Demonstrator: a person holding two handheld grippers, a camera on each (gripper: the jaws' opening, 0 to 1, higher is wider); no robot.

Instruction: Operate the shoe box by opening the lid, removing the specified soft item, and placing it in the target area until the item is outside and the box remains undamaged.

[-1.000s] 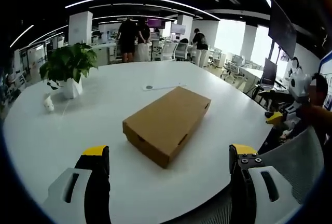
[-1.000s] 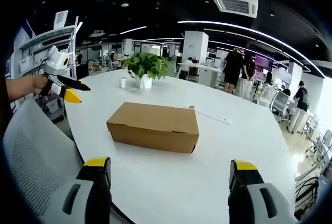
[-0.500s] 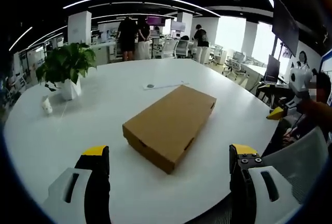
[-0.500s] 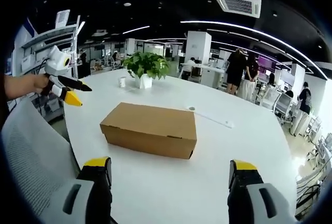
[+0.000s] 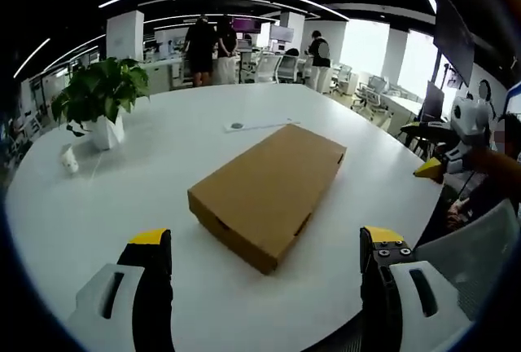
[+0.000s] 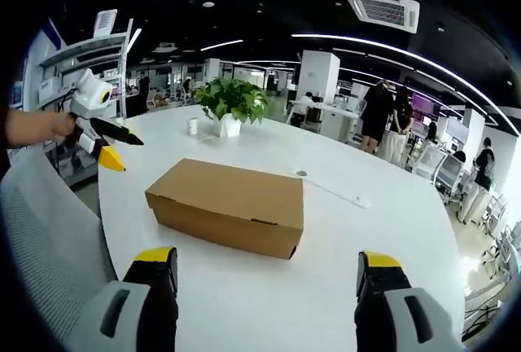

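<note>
We have the closed brown cardboard shoe box (image 5: 267, 191) lying flat on the round white table (image 5: 122, 205), lid down, roughly mid-table and well apart from both tools. Our left gripper (image 5: 264, 266) has its yellow-tipped jaws spread wide and empty; our right gripper (image 6: 264, 283) is the same — jaws wide, nothing between them. Both hang short of the box, so we judge the lid step has not begun.

The soft item is hidden inside; we cannot tell what it is.

The risks we see come from the cardboard. If we pry at one corner with a single jaw, the thin lid may crease or tear at its tab slots. If we lift without the other gripper pinning the base, the light box may slide on the smooth table — perhaps toward the edge. The potted green plant in a white pot (image 5: 98, 103) stands well clear.
</note>
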